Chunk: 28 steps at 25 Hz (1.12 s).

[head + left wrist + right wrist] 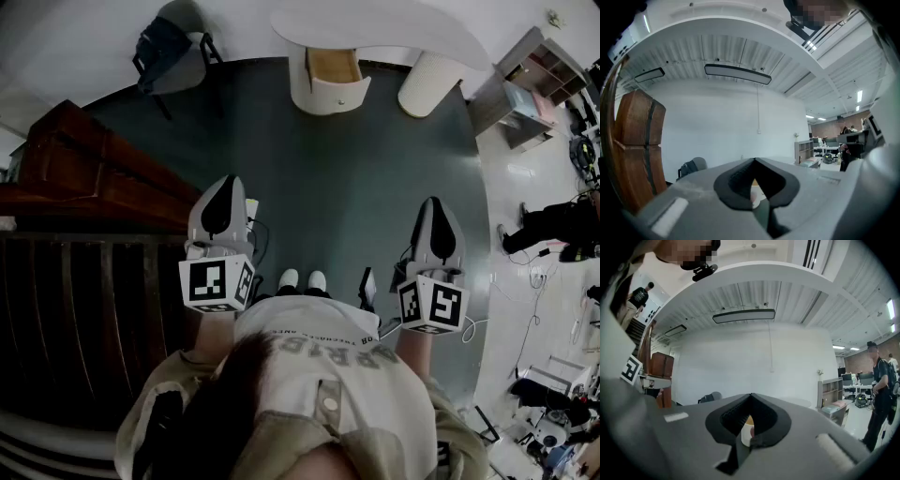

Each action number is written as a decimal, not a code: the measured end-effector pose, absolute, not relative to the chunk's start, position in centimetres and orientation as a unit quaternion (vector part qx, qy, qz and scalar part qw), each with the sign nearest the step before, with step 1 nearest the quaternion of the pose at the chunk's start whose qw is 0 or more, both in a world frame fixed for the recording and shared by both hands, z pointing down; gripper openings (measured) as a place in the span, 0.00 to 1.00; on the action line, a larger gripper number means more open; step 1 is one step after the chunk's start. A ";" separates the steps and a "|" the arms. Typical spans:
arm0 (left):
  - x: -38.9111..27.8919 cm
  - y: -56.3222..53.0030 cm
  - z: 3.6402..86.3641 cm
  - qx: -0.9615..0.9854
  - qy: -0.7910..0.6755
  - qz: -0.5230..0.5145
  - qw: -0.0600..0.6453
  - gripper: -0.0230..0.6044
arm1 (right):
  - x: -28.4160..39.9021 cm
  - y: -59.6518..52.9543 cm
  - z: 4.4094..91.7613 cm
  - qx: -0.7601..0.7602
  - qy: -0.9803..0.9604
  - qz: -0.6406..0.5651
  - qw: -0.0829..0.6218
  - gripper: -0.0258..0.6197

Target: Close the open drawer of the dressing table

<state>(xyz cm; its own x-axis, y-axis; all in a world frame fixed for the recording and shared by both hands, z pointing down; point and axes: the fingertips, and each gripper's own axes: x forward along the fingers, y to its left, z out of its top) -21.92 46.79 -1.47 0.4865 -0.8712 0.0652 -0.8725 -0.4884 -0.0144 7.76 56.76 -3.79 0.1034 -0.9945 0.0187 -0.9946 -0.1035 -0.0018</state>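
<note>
The white dressing table point(375, 28) stands far ahead on the grey floor. Its top drawer point(335, 73) is pulled out, showing a wooden inside and a small round knob on the cream front. My left gripper point(223, 190) and right gripper point(434, 214) are held level in front of the person, both shut and empty, well short of the table. In the left gripper view the shut jaws point(753, 161) hide most of the table; a sliver of the drawer point(754, 187) shows through the notch. In the right gripper view the drawer point(747, 427) peeks past the shut jaws point(751, 395).
A dark wooden stair rail and cabinet point(84, 178) run along the left. A chair with a dark bag point(169, 52) stands at the back left. Shelving point(534, 80) sits at the right, a person point(553, 225) and cables beyond. Grey floor point(356, 178) lies between me and the table.
</note>
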 end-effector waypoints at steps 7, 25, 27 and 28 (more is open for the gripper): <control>-21.2 46.8 -1.2 0.861 -0.508 0.034 0.012 0.05 | 8.4 56.7 -3.6 0.741 -0.671 0.007 0.008 0.04; -18.3 45.4 -1.1 0.847 -0.530 0.040 0.010 0.05 | 12.3 55.1 -2.9 0.727 -0.684 0.031 -0.042 0.05; -17.9 45.4 -1.0 0.848 -0.529 0.040 0.007 0.12 | 12.8 54.9 -2.8 0.723 -0.688 0.030 -0.050 0.17; -17.7 45.3 -1.0 0.848 -0.529 0.041 0.005 0.17 | 13.0 54.7 -2.8 0.720 -0.691 0.030 -0.055 0.24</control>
<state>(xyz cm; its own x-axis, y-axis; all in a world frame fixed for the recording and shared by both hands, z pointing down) -17.74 45.31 -1.00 0.4379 -0.8959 0.0748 -0.8967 -0.4412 -0.0354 13.00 54.71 -2.83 0.0437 -0.9985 -0.0323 -0.9920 -0.0396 -0.1199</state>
